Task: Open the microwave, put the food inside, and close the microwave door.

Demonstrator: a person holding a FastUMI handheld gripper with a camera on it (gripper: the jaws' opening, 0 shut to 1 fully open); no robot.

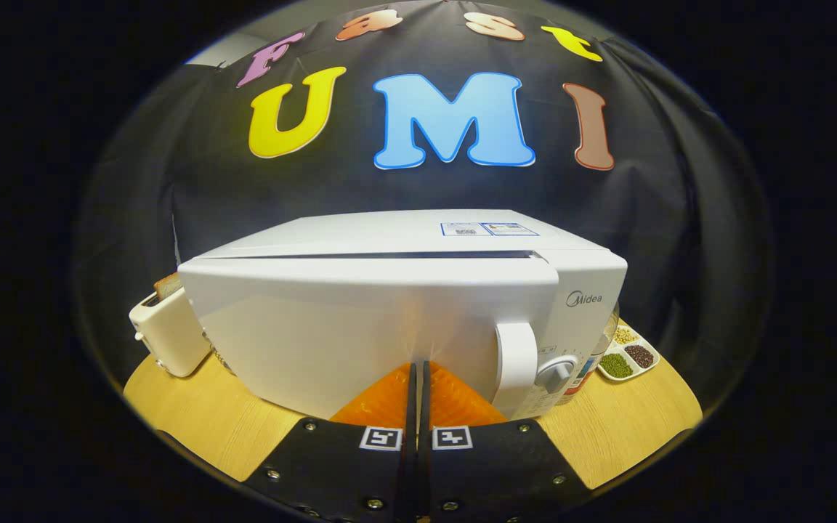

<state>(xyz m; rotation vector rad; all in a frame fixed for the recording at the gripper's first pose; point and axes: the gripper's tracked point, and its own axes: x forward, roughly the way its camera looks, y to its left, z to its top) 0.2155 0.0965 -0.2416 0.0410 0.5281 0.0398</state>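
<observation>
A white microwave point(389, 305) stands on the wooden table point(200, 428), right in front of me. Its door point(360, 327) is almost shut, with a thin dark gap along the top edge. A white vertical handle point(514, 363) sits at the door's right side, beside a round knob point(555, 375). My gripper point(418, 367) has its two orange fingers point(389, 399) pressed together, tips against the lower front of the door, left of the handle. Nothing is held between them.
A cream toaster point(164, 334) with a slice of bread in it stands left of the microwave. To the right are a glass jar point(593, 363) and a white divided dish point(629, 356) of beans and grains. Bare table lies on both sides of my fingers.
</observation>
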